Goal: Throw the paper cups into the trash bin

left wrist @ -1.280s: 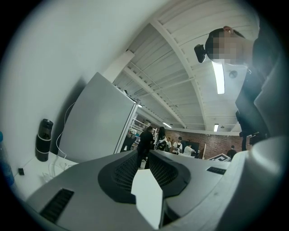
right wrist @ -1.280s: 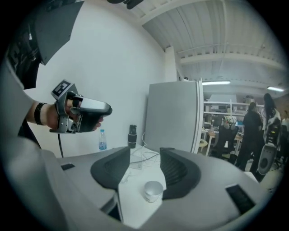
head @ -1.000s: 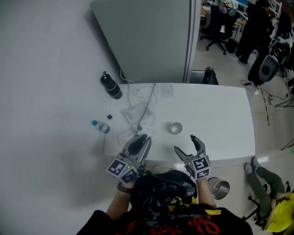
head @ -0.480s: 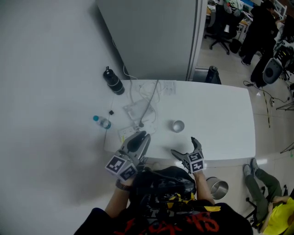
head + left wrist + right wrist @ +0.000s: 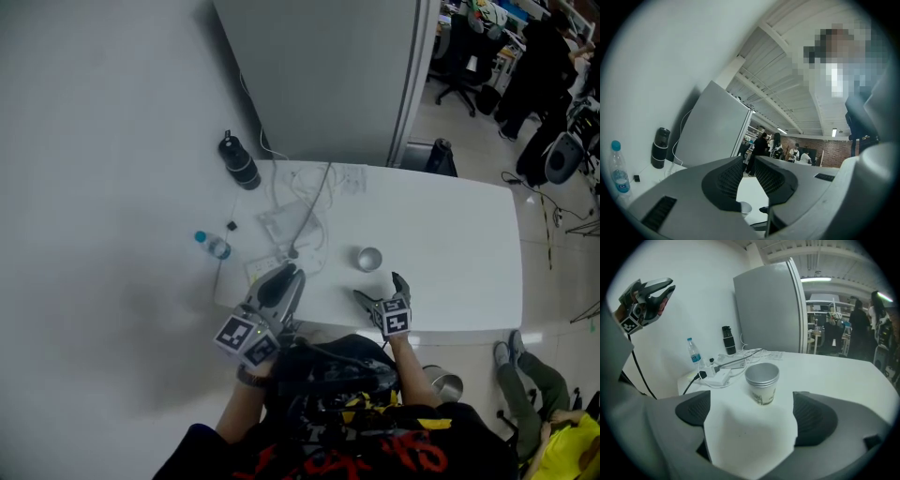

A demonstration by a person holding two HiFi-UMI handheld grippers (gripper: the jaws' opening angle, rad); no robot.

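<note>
One desk [image 5: 450, 244] fills the middle of the head view. On it stands one paper cup [image 5: 368, 259]; its rim shows several rings in the right gripper view, and whether more cups are nested inside cannot be told. One trash bin [image 5: 442, 384] sits at lower centre, below the desk's near edge. At the desk's left end there are two bottles: one black flask [image 5: 240, 161] and one clear water bottle [image 5: 213, 246] with a blue cap. There is also one small black object [image 5: 232, 225] and one white power strip [image 5: 717, 377] amid a tangle of cables, too snarled to count. One grey partition [image 5: 328, 75] stands at the top. Two bystanders appear: one standing [image 5: 536, 56] at upper right, one in yellow [image 5: 567, 441] at lower right.
</note>
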